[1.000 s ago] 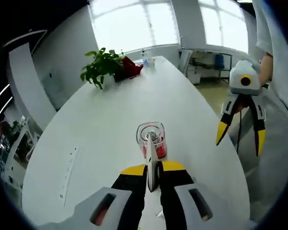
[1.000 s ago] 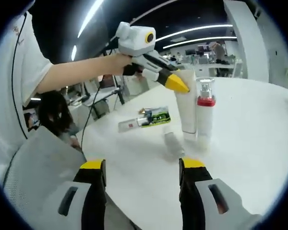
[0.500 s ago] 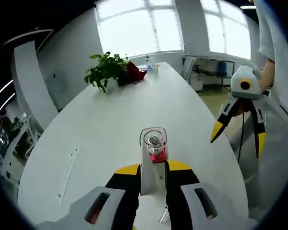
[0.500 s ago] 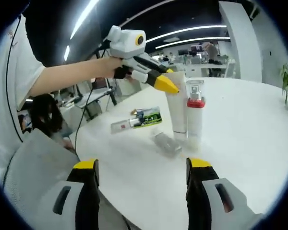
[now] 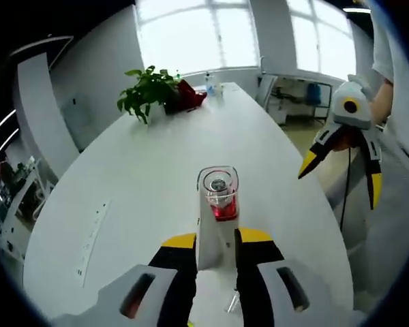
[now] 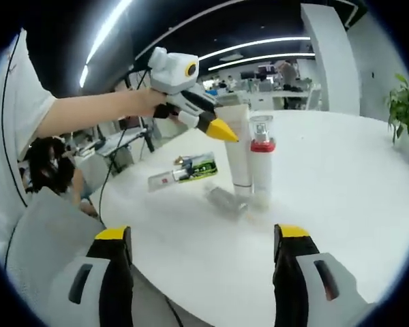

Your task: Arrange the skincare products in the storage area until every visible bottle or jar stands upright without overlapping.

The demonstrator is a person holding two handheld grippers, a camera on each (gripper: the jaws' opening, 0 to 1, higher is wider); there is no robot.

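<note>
A white tube stands upright on the white table with my left gripper shut on its top. Right behind it is a pump bottle with a red collar and clear cap, upright. The right gripper view shows the tube and the bottle side by side, with the left gripper at the tube's top. A clear bottle lies flat in front of them. A green packet and a flat sachet lie to their left. My right gripper is open and holds nothing, off the table edge.
A potted plant and a red object stand at the table's far end. A grey chair is close to my right gripper. A person sits behind the table. A cable hangs off the table edge.
The tube's top, edge-on between the left jaws a second ago, now shows its broad face. The right gripper has drawn back from the table, so the products look smaller.
</note>
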